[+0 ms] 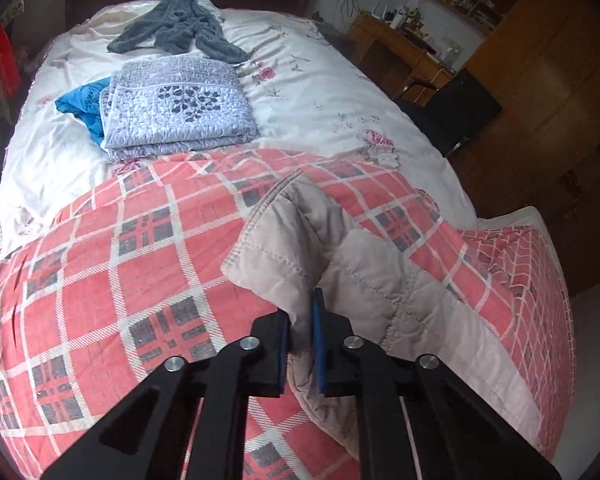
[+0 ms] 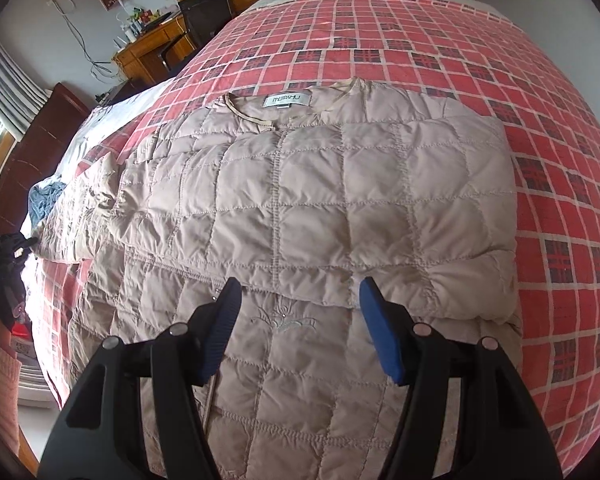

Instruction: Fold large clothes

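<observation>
A beige quilted jacket point(image 2: 320, 200) lies flat on the red plaid blanket point(image 2: 420, 40), collar label toward the far side, one side folded over the body. My right gripper point(image 2: 300, 292) hovers open above the jacket's lower front, with nothing between its blue pads. In the left wrist view my left gripper point(image 1: 300, 320) is shut on a bunched fold of the jacket point(image 1: 284, 232), apparently a sleeve, which is lifted a little off the red plaid blanket point(image 1: 120, 260). The left gripper point(image 2: 4, 256) also shows small at the left edge of the right wrist view.
Further up the bed lie a folded grey-blue quilt point(image 1: 176, 108), a blue garment point(image 1: 80, 104) and a crumpled grey garment point(image 1: 180, 24) on a white floral cover point(image 1: 320, 92). A wooden desk point(image 1: 396, 44), dark chair point(image 1: 456, 112) and wardrobe point(image 1: 548, 80) stand beside the bed.
</observation>
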